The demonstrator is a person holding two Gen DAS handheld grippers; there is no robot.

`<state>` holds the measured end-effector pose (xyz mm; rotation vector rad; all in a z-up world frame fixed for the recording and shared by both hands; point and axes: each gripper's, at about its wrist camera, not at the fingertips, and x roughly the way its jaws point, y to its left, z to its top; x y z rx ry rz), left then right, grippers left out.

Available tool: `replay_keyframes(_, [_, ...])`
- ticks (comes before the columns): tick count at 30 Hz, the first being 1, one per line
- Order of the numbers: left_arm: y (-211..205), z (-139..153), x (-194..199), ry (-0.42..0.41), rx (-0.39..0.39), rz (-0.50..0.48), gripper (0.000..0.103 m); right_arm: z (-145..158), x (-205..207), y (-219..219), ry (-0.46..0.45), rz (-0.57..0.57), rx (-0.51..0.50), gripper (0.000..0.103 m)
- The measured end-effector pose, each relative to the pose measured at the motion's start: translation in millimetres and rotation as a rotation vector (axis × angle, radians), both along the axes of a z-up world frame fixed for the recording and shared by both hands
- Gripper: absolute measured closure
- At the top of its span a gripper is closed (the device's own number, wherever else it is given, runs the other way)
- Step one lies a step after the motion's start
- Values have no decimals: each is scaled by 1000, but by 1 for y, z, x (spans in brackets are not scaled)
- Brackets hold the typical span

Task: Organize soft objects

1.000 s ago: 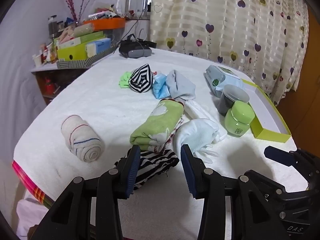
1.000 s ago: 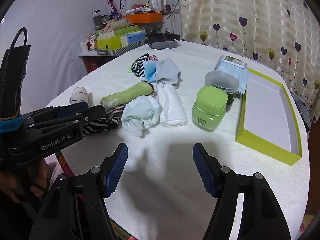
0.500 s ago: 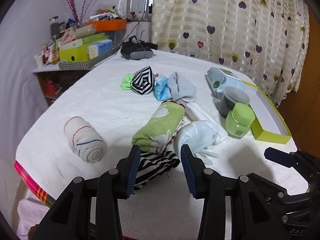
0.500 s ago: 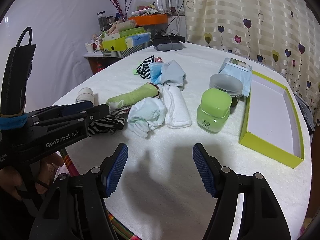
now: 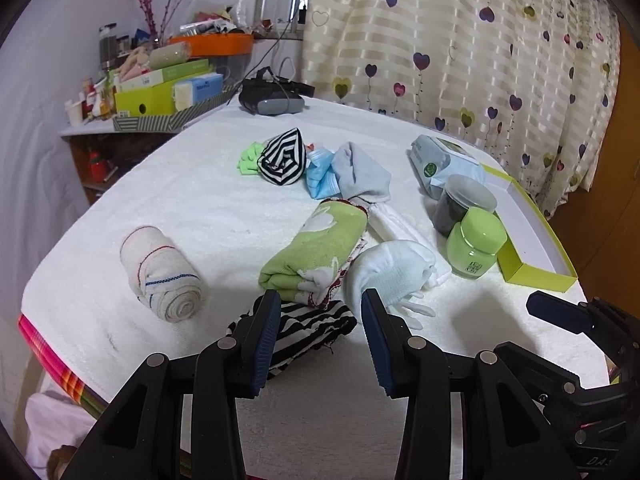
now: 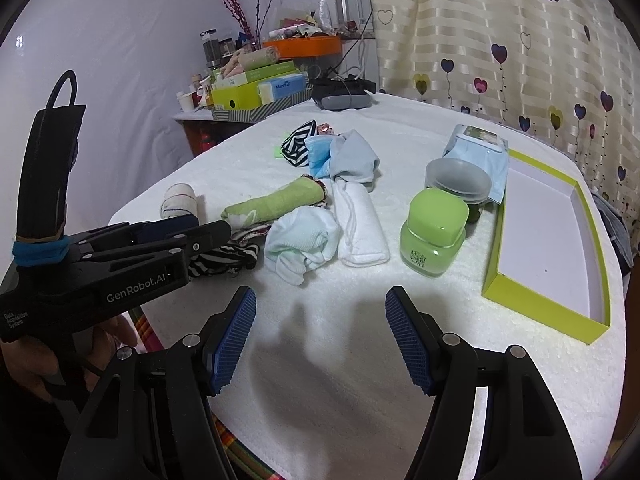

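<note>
Near edge: bare white tabletop [image 6: 320, 360] ahead of the right tool [image 6: 320, 332]; open passage.
Left strip: clear between bandage roll [image 5: 162, 274] and green towel roll [image 5: 316, 246].
Centre: soft pile, touching items; no gap.
Right: green jar [image 6: 434, 234] and grey-lidded jar [image 6: 458, 180] stand before the open box [image 6: 544, 308].
Far edge: clutter tray [image 5: 168, 118] blocks.
</note>
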<state>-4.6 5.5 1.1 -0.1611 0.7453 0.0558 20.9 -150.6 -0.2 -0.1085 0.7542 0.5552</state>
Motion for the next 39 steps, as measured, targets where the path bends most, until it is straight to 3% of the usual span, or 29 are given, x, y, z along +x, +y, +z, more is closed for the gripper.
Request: replay_keyframes(39, [4, -8, 5, 11, -26, -3, 62, -7, 8, 9, 23, 24, -13, 35])
